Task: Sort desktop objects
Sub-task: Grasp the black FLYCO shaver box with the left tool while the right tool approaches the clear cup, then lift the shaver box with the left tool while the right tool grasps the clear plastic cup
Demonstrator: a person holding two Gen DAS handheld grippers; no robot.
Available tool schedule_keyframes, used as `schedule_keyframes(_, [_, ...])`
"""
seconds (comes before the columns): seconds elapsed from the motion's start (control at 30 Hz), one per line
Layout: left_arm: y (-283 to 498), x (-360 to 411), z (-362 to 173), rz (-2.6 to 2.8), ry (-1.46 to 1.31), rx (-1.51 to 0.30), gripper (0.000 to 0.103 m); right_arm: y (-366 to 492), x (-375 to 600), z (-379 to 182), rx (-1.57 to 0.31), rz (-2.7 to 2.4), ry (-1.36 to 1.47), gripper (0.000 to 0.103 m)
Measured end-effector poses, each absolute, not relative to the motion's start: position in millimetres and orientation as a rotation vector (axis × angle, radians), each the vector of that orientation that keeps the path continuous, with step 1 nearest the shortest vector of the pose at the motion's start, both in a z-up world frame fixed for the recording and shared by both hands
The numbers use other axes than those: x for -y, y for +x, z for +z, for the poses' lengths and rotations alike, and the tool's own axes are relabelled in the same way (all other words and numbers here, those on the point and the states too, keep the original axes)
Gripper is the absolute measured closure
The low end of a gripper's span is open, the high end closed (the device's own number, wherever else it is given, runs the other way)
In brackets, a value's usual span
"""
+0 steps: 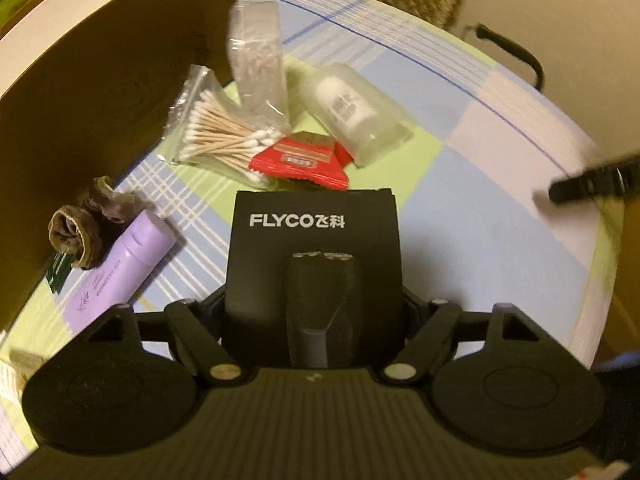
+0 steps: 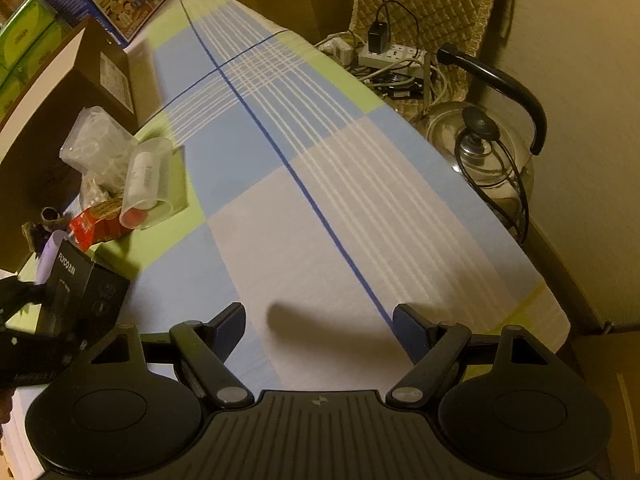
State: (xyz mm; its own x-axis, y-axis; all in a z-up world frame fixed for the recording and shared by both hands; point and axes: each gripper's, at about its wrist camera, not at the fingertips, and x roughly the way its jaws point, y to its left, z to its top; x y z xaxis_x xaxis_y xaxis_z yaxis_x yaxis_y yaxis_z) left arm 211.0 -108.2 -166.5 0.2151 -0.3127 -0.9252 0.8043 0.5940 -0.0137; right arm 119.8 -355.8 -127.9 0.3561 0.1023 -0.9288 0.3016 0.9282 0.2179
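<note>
A black box (image 1: 312, 256) printed with FLYCO is clamped between the fingers of the left gripper (image 1: 312, 320), which are closed against its two sides; the box is held upright above the checked cloth (image 1: 460, 184) that covers the table. In the right wrist view the same box (image 2: 80, 292) is seen at the left edge, held in the left gripper (image 2: 24, 320) just over the cloth (image 2: 320, 200). The right gripper (image 2: 319, 320) is held with its jaws spread wide and nothing between them, over a bare part of the cloth. Beyond the box a small heap of things is gathered: a clear bag of cotton swabs (image 1: 216, 128), a red packet (image 1: 300, 160) touching it, a clear plastic sleeve with a white bottle inside (image 1: 352, 112), and a second clear bag (image 1: 256, 60) standing up behind. To the left, a purple tube (image 1: 124, 264) is laid on the cloth with a dark hair tie (image 1: 84, 224) just beside it, both next to the wall of a brown cardboard box (image 1: 100, 100). Off the table's far side a metal kettle (image 2: 484, 144) and a power strip (image 2: 392, 56) are seen in the right wrist view.
</note>
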Motion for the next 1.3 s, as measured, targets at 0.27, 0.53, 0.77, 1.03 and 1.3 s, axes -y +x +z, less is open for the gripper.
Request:
schedule_keyframes(0.27, [201.0, 77.2, -159.3, -0.69, 0.5, -1.053, 0.027, 136.2, 337.3, -121.8, -1.175, -0.027, 0.341, 0.025])
schedule_keyframes(0.53, [212.2, 15.8, -138.2, -0.453, 0.374, -1.022, 0.027, 178.9, 293.9, -113.3, -1.1, 0.15, 0.253, 0.025])
schedule_keyframes(0.77, [222.7, -9.1, -120.8, -0.355, 0.317, -0.98, 0.027, 224.6, 263.8, -116.6, -1.061, 0.218, 0.18, 0.026])
schedule_keyframes(1.03, [232.0, -18.8, -114.0, -0.331, 0.287, -0.966, 0.027, 266.0, 249.3, -141.1, -1.129, 0.189, 0.117, 0.038])
schedule_keyframes(1.3, [235.8, -21.0, -115.0, -0.335, 0.28, -0.971, 0.027, 272.2, 233.7, -152.7, -1.112, 0.181, -0.039, 0.052])
